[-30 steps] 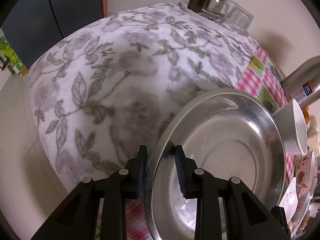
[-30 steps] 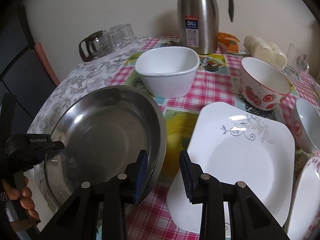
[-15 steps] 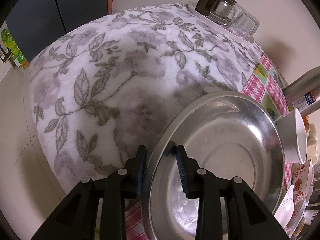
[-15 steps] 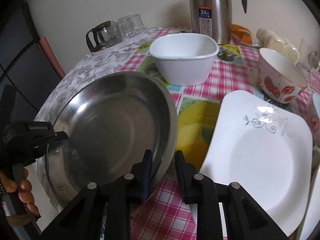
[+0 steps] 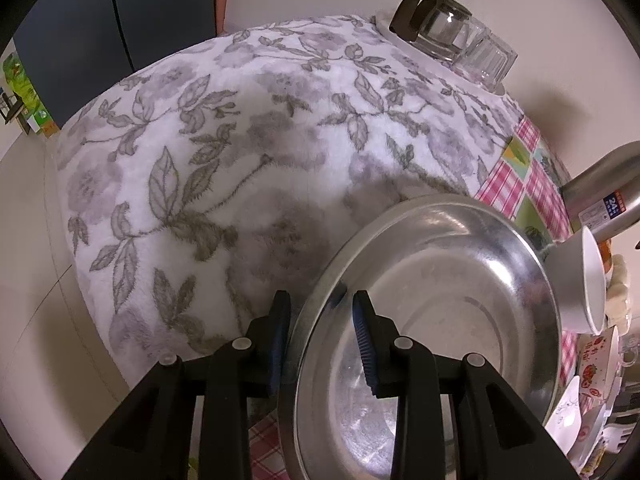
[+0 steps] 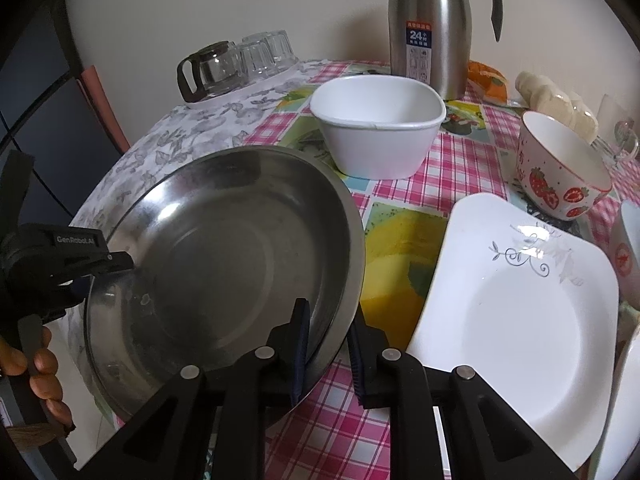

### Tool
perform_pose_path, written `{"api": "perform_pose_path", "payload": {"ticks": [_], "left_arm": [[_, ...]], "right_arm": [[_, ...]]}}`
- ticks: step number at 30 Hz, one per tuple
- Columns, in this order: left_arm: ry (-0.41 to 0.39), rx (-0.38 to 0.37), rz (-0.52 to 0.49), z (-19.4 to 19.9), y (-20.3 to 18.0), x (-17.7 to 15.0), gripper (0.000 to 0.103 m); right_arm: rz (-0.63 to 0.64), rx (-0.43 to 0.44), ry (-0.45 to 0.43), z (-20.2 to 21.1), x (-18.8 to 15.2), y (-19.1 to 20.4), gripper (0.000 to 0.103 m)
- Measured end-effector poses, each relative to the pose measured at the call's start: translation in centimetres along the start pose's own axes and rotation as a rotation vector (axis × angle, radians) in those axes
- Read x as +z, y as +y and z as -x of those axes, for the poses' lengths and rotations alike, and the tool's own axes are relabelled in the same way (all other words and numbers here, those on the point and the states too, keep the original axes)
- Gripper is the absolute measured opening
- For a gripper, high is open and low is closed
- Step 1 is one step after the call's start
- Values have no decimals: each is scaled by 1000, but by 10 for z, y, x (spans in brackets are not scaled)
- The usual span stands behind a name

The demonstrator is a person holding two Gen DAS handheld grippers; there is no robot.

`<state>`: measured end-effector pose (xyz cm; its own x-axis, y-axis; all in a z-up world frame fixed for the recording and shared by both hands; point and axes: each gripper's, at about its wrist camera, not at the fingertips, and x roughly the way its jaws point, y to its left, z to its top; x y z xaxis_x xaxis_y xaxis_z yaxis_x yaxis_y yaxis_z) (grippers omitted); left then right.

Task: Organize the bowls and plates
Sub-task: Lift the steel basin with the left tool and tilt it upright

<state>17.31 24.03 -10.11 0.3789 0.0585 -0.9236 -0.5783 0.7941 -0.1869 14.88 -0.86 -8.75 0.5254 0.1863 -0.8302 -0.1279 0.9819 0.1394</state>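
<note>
Left wrist view: the left gripper straddles the near rim of the steel pan, one blue pad outside the wall and one inside the basin, pinching the rim. Ahead and to the left of the fingers lies the grey floral cloth; far ahead sit the upturned glasses. To the right of the pan, the white bowl shows edge-on, below the steel flask.

Right wrist view: the right gripper has its jaws around the pan's opposite rim, and they have just been closing; the inner pad lies against the wall, though whether the outer pad fully presses is hard to judge. Across the pan, at far left, the left gripper bites the rim (a person's fingers wrap its handle). Just right of the fingers lies the square white plate; ahead stands the white bowl, with the strawberry bowl ahead to the right.
</note>
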Motion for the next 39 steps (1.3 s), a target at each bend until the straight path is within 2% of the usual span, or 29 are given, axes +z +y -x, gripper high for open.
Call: {"api": "perform_pose_path", "payload": {"ticks": [11,19,29,39], "left_arm": [[-41,-36,-29,25,-7,1,33],[-132,-93,-47,64,-17,3,33],[-220,-164,-108,107,-41,-4,33],[-252,-236,-172,132,-77,-26,33]], "right_arm": [[11,5,-63,28,9,2,20],[14,24,-156,58,17,1,20],[-18,32,-261,104,26,-15,20],[-70,17,-330,145,28,-48,20]]}}
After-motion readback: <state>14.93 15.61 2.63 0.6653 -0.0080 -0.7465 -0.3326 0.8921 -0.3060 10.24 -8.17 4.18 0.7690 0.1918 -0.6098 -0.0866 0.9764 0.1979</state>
